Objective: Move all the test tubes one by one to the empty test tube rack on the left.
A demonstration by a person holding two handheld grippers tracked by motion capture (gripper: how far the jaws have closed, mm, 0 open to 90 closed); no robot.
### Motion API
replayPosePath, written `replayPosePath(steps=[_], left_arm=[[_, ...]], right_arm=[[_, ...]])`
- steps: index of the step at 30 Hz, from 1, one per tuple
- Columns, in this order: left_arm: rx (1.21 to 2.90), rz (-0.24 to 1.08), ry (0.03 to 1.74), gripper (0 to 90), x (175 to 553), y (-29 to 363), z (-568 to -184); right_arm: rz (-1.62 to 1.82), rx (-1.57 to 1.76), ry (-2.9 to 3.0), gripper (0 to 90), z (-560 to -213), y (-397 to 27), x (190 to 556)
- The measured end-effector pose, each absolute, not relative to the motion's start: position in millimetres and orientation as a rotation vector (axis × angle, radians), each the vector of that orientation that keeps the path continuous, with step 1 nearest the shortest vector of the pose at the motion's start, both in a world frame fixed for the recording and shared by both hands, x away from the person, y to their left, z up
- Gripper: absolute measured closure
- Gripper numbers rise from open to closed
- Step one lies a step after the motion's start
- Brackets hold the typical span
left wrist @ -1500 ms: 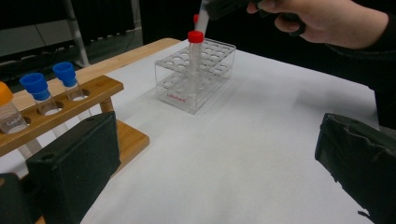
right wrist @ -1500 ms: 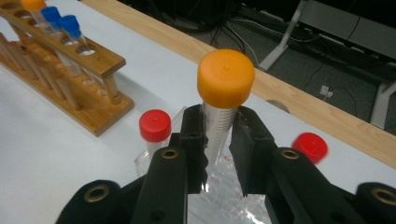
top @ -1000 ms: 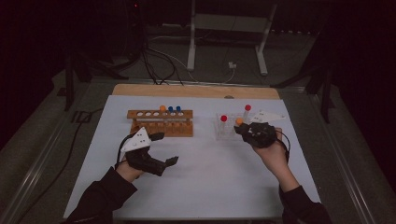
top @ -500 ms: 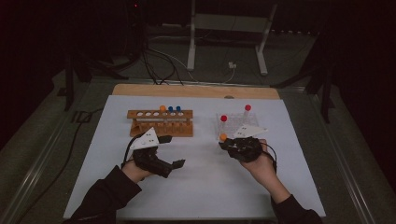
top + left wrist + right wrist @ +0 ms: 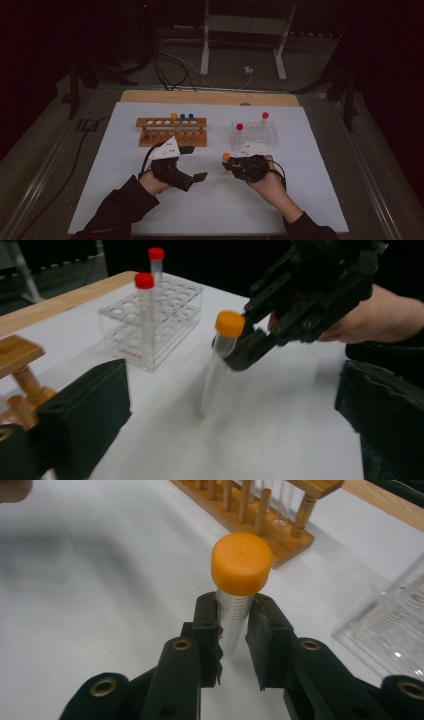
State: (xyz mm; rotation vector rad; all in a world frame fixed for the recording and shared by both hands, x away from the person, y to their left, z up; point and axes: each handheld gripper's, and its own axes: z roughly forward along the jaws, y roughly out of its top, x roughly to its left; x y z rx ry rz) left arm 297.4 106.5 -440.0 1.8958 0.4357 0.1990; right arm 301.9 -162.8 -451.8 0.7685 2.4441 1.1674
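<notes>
change: right gripper (image 5: 231, 163) has carried the orange-capped tube (image 5: 239, 587) away from the clear rack (image 5: 255, 134) toward mid-table | grip: jaws clamped on it; left gripper (image 5: 192, 163) gaping, empty | meaning: likely bound for wooden rack (image 5: 171, 132)

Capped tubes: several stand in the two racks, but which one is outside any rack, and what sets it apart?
The orange-capped tube clamped in the right gripper; the others stand in the wooden rack or the clear rack.

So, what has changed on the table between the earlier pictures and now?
The right gripper, shut on the orange-capped tube, came from the clear rack toward the table's near middle. The left gripper shifted slightly right, jaws open. Both racks and their tubes stayed in place.
</notes>
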Motion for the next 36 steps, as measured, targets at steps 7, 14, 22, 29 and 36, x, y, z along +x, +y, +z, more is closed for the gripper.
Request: replayPosePath(steps=[7, 14, 22, 29, 36], left_arm=[[1.891, 0.184, 0.394, 8.3, 296.0, 95.7, -437.0], [1.885, 0.192, 0.367, 21.7, 296.8, 85.6, -438.5], [1.874, 0.219, 0.358, 43.9, 302.8, 76.6, -439.2], [1.893, 0.237, 0.347, 59.6, 306.5, 66.7, -442.7], [1.905, 0.242, 0.341, 69.9, 309.3, 63.9, -445.2]], right_arm=[[1.178, 0.750, 2.458, 75.3, -452.1, -157.1, 298.9], [1.187, 0.720, 2.464, 75.3, -449.5, -153.6, 296.4], [1.200, 0.706, 2.473, 75.3, -448.7, -151.0, 293.5], [1.208, 0.695, 2.474, 75.4, -447.4, -149.8, 292.1], [1.209, 0.693, 2.472, 75.3, -446.8, -150.1, 291.8]])
